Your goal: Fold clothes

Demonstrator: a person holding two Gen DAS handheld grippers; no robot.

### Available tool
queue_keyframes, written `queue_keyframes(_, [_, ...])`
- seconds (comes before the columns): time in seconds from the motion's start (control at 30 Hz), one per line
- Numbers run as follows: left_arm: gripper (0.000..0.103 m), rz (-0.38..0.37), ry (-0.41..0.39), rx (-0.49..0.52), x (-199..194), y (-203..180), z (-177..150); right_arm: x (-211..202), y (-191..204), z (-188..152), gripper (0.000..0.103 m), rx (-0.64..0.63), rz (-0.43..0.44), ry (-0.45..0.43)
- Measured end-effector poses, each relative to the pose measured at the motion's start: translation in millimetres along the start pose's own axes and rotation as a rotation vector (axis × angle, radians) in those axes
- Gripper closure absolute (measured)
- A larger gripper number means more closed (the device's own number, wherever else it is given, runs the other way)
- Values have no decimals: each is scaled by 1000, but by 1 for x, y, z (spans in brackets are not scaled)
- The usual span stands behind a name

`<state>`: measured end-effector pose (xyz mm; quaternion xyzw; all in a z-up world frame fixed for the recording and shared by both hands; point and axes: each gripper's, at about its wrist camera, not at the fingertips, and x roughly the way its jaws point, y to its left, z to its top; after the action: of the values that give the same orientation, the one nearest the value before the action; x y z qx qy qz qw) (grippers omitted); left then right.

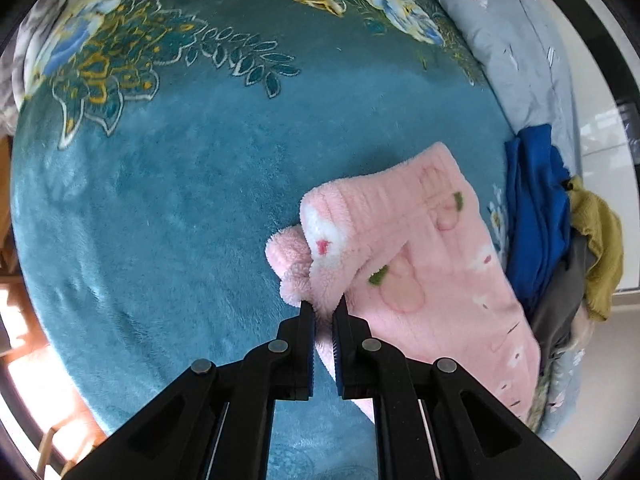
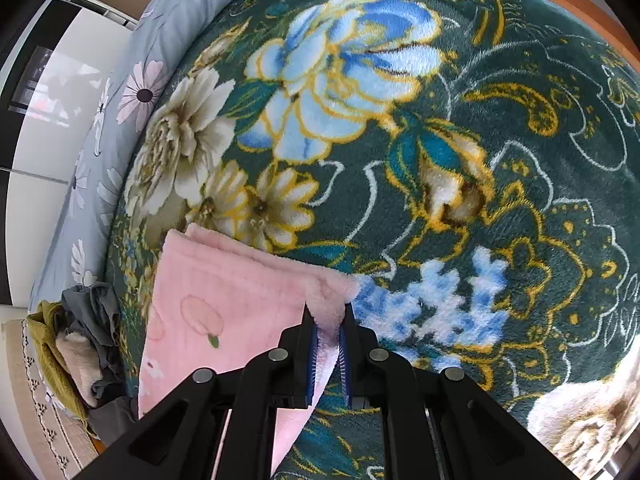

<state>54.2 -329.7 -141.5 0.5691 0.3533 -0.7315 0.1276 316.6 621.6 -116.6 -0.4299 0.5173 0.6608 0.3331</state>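
A pink fleece garment (image 1: pixel 424 264) with peach and rabbit prints lies folded on the teal floral blanket (image 1: pixel 168 216). My left gripper (image 1: pixel 323 304) is shut on its bunched near-left corner. In the right wrist view the same pink garment (image 2: pixel 224 312) spreads to the left, and my right gripper (image 2: pixel 329 312) is shut on its fluffy right corner, with fabric showing between the blue pads (image 2: pixel 313 360). Both corners sit close above the blanket (image 2: pixel 460 140).
A pile of other clothes lies at the bed edge: a blue piece (image 1: pixel 536 208), an olive one (image 1: pixel 600 248) and a grey one (image 1: pixel 560 312). The pile also shows in the right wrist view (image 2: pixel 80 344). A pale blue flowered quilt (image 1: pixel 516 40) borders the blanket.
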Motion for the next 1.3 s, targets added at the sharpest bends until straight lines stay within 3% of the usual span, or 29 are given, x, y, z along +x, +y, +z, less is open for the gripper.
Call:
queue_keyframes(0.2, [87, 47, -8, 44, -23, -11, -1, 2, -1, -1, 93, 2, 8, 7])
queue_keyframes(0.4, [87, -44, -115, 45, -80, -25, 5, 0, 3, 1, 93, -25, 15, 13])
queue_keyframes(0.53, [87, -144, -143, 107, -114, -67, -7, 1, 0, 0, 93, -15, 22, 15])
queue_keyframes(0.67, [86, -254, -113, 295, -118, -161, -53, 1, -2, -3, 93, 5, 29, 11])
queue_keyframes(0.83, [86, -247, 83, 481, -49, -256, -143, -7, 5, -3, 93, 16, 57, -1])
queue_keyframes(1.0, [86, -204, 370, 575, 47, -310, -240, -22, 22, -4, 92, 8, 95, -7])
queue_keyframes(1.2, [86, -58, 440, 759, 97, -323, -310, -47, 72, -14, 92, -75, 178, -22])
queue_keyframes(1.3, [86, -48, 505, 745, 111, -319, -316, -61, 107, -25, 92, -144, 256, -23])
